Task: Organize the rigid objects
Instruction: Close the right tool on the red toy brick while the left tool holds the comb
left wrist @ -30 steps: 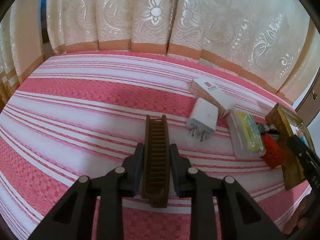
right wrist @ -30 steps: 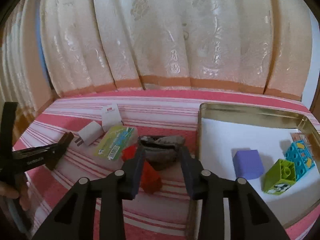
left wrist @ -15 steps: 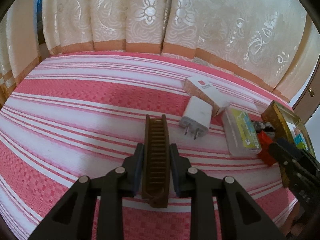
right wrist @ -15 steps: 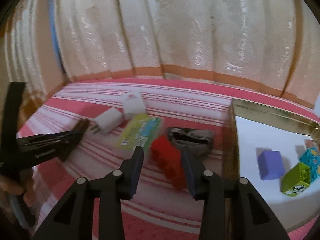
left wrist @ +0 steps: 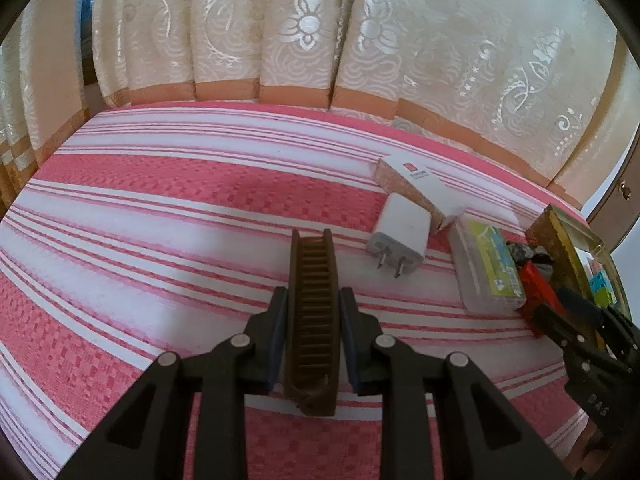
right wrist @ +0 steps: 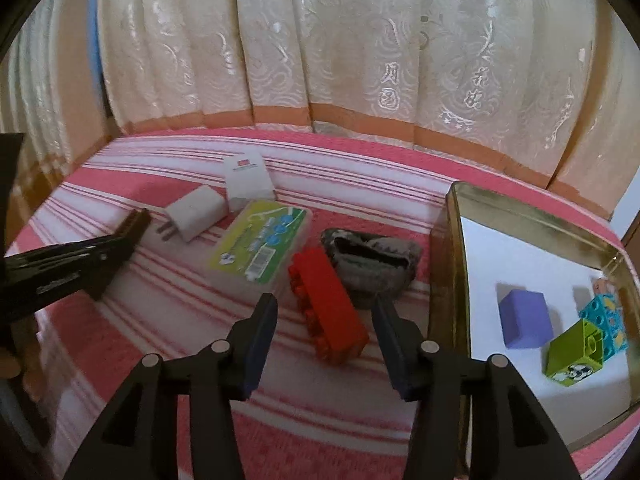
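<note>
My left gripper (left wrist: pixel 312 300) is shut on a brown comb (left wrist: pixel 311 312), held lengthwise between the fingers over the striped cloth. The left gripper also shows in the right wrist view (right wrist: pixel 100 256). My right gripper (right wrist: pixel 324 316) is open, its fingers on either side of a red toy brick (right wrist: pixel 328 304) lying on the cloth. The right gripper shows at the right edge of the left wrist view (left wrist: pixel 576 312). A gold metal tin (right wrist: pixel 452 248) to the right holds a purple block (right wrist: pixel 526 318), a green block (right wrist: pixel 576 358) and a teal block (right wrist: pixel 604 320).
On the pink striped cloth (left wrist: pixel 160 220) lie a white charger plug (left wrist: pixel 400 240), a white carton (left wrist: pixel 424 186), a clear plastic case with a green label (right wrist: pixel 262 248) and a grey pouch (right wrist: pixel 372 268). Cream curtains (left wrist: pixel 320 40) hang behind.
My right gripper has swung left from the grey pouch and opened wider around the red brick. The left gripper still holds the comb, shifted slightly.
</note>
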`<state>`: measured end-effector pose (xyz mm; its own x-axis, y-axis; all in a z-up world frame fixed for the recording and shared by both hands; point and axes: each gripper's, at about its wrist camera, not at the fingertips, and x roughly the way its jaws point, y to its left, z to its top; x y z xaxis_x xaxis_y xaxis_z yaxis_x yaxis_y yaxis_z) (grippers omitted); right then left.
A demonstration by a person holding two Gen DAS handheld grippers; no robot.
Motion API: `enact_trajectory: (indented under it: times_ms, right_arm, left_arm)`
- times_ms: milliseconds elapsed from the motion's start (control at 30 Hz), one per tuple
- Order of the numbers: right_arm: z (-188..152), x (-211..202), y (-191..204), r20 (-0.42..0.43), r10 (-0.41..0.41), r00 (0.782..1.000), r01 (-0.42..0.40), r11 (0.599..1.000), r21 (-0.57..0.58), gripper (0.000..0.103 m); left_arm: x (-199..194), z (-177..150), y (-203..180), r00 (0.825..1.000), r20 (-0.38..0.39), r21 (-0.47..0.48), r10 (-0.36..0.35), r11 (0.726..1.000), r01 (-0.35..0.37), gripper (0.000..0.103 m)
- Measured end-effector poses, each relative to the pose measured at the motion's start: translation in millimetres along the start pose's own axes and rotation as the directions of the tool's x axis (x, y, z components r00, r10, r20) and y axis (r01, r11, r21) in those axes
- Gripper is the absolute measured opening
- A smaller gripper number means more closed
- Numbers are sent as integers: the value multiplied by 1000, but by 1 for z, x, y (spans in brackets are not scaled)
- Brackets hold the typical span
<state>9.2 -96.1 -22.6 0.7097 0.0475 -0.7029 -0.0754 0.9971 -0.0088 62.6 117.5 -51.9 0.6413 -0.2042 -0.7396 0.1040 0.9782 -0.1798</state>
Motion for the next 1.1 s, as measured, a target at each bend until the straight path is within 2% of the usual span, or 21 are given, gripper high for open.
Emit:
enact_trajectory:
  times_ms: [33, 67, 167, 267, 467, 633, 667, 700, 733, 800, 867, 933, 967, 1000, 1067, 1100]
  right_arm:
    - [-1, -2, -1, 7, 17, 1000, -17, 1000, 11, 48]
    - [-4, -8, -9, 26, 68, 997, -69, 997, 42, 47]
    - [-6, -19, -19, 69, 173, 982, -180, 978, 107, 46]
    - [-7, -18, -20, 83, 189, 978, -197, 975, 100, 45]
    - [5, -4, -14, 45, 128, 991, -130, 990, 62, 46]
    - [16, 16, 0, -64, -5, 998, 2, 998, -59, 46]
    - [16, 19, 3, -82, -29, 996, 21, 996, -89, 46]
    - [16, 20, 4, -91, -42, 995, 32, 994, -106, 39]
    - [17, 20, 8, -97, -59, 994, 45, 989, -140, 35]
    - [14, 19, 32, -49, -189, 981, 167, 942, -292, 35]
    - [10, 17, 48, -20, -206, 978, 184, 910, -371, 34]
    - [9, 12, 57, -48, -155, 987, 128, 925, -357, 31]
    - [10, 9, 54, -76, -91, 993, 63, 948, -312, 28]
    - [11, 5, 50, -107, 8, 994, -34, 970, -242, 24]
    - [11, -4, 39, -115, 159, 981, -173, 977, -123, 24]
    - [10, -7, 36, -93, 169, 981, -177, 979, -97, 24]
  left_arm:
    - [-1, -1, 2, 1000, -1, -10, -15, 1000, 15, 24]
    - [-1, -1, 4, 1000, -2, -19, -23, 1000, 23, 24]
    - [-3, 0, 7, 1000, 9, -30, -8, 1000, 8, 24]
    - [-2, 0, 6, 1000, 7, -32, -5, 999, 5, 24]
    - [0, 0, 7, 1000, 2, -36, -8, 999, 8, 24]
    - [0, 1, 6, 1000, 1, -28, 2, 1000, -2, 24]
    - [-1, 1, 5, 1000, 1, -25, 6, 1000, -6, 24]
    - [-1, 1, 5, 1000, 1, -22, 10, 1000, -10, 24]
    - [-1, 1, 6, 1000, 1, -21, 15, 1000, -15, 24]
    - [-2, 1, 7, 1000, 2, -25, 18, 1000, -18, 24]
    - [-2, 2, 9, 1000, 2, -32, 17, 999, -17, 24]
    - [-3, 2, 10, 1000, 2, -36, 16, 999, -16, 24]
    - [-3, 1, 10, 1000, 2, -38, 17, 999, -17, 24]
    - [-3, 1, 10, 1000, 3, -38, 17, 999, -17, 24]
    - [-4, 1, 11, 1000, 4, -37, 16, 999, -16, 24]
    - [-3, 1, 11, 1000, 3, -37, 17, 999, -17, 24]
